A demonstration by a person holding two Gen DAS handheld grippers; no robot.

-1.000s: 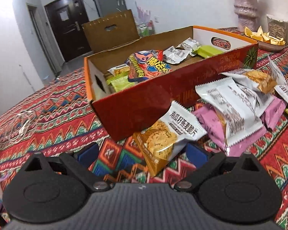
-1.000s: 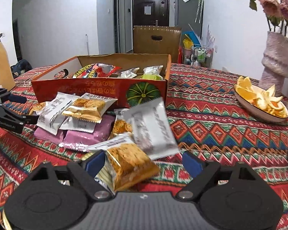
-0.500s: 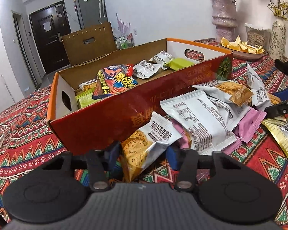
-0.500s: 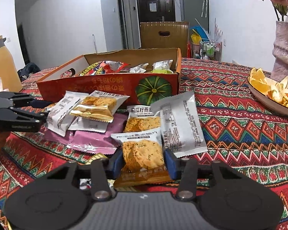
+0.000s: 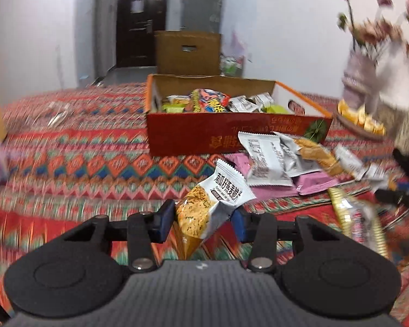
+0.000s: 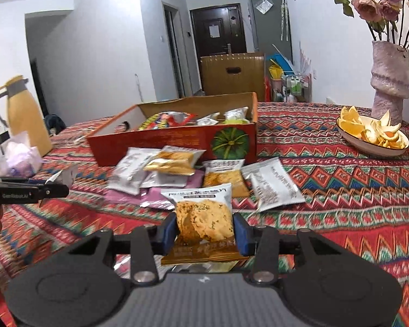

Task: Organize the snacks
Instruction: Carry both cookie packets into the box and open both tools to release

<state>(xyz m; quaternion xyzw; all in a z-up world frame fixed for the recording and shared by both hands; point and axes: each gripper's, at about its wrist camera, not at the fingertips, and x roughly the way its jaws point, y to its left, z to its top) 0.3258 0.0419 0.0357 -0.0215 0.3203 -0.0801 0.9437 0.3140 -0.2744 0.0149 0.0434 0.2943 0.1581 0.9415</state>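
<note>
My left gripper is shut on a cookie packet, white and orange, held above the patterned tablecloth. My right gripper is shut on a similar cookie packet, also lifted. The red cardboard box with several snacks inside stands further back; it also shows in the right wrist view. A pile of loose snack packets lies in front of the box, also seen in the left wrist view. The left gripper shows at the left edge of the right wrist view.
A bowl of orange peels and a pink vase stand at the right. A yellow thermos jug and a purple bag stand at the left. A brown chair back is behind the table.
Both grippers closed on cookie packets and lifted them away from the pile. The left gripper pulled back from the box and swung; its view is blurred.
</note>
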